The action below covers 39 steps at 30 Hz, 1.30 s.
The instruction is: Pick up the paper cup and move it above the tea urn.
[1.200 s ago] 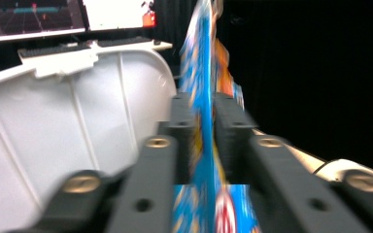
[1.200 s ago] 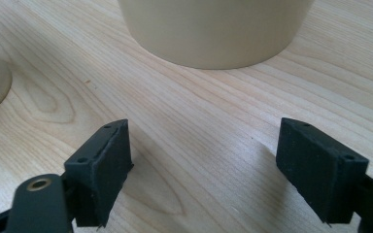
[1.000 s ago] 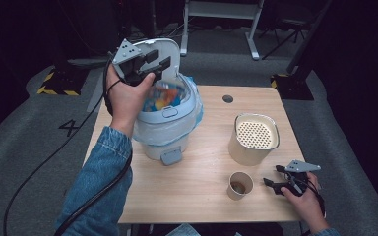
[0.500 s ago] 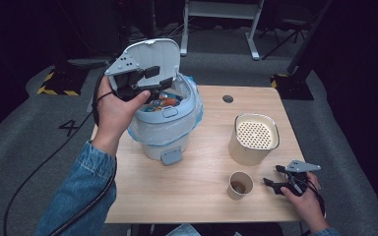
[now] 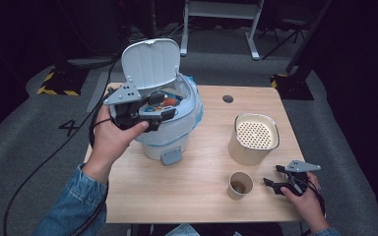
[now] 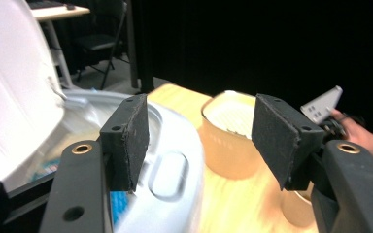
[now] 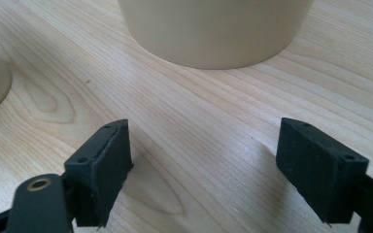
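L gripper point(image 5: 150, 112), jaws parted w/ nothing between (just been opening), hovers at the near rim of the white plastic lidded bin point(image 5: 170, 125) on the wooden counter point(image 5: 197, 191); R gripper point(image 5: 275, 186) rests released near the paper cup point(image 5: 239, 185).

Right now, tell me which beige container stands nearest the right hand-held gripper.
The small paper cup, open-topped with brown residue inside; the larger perforated-lid canister stands farther back.

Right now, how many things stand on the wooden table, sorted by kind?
White lidded plastic bin, lid up: 1
Beige round container with perforated top: 1
Small tan paper cup: 1
Total: 3
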Tool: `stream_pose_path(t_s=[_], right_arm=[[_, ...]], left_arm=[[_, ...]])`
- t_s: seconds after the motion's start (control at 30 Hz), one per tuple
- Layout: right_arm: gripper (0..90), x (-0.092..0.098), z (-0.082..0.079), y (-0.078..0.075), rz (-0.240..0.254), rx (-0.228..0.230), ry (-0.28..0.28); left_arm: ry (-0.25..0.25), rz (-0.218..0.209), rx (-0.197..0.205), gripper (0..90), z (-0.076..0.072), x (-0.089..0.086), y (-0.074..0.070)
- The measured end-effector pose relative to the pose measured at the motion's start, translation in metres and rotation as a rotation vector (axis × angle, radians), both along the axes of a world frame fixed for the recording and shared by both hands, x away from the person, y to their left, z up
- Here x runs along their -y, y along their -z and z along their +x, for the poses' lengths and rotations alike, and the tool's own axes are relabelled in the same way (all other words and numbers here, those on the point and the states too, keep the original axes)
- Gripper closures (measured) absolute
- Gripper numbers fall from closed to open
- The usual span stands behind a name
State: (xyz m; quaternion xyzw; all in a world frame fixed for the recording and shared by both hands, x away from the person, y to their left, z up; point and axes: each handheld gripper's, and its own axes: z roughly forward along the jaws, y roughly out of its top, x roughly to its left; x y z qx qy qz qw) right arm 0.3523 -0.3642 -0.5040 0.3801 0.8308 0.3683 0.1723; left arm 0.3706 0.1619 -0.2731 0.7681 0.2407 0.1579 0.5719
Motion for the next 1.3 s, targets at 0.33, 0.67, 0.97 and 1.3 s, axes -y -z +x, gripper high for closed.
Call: stream_pose_path(t_s=[0.33,0.67,0.97,1.3], right_arm=[[21.1,0.0,0.0,0.0,0.002,-0.001,-0.004],[27.8,-0.001,-0.002,-0.003,-0.012,-0.004,-0.059],[25.7,-0.011,-0.011,-0.011,0.011,-0.024,-0.127],[23.1,-0.022,-0.024,-0.02,0.009,-0.014,-0.208]], left_arm=[[0.06,0.061,-0.028,38.9,-0.022,0.001,0.044],[0.064,0.145,-0.087,36.2,-0.031,0.007,0.092],[0.069,0.166,-0.163,35.7,-0.037,0.006,0.13],[0.087,0.185,-0.243,35.1,-0.034,0.009,0.164]])
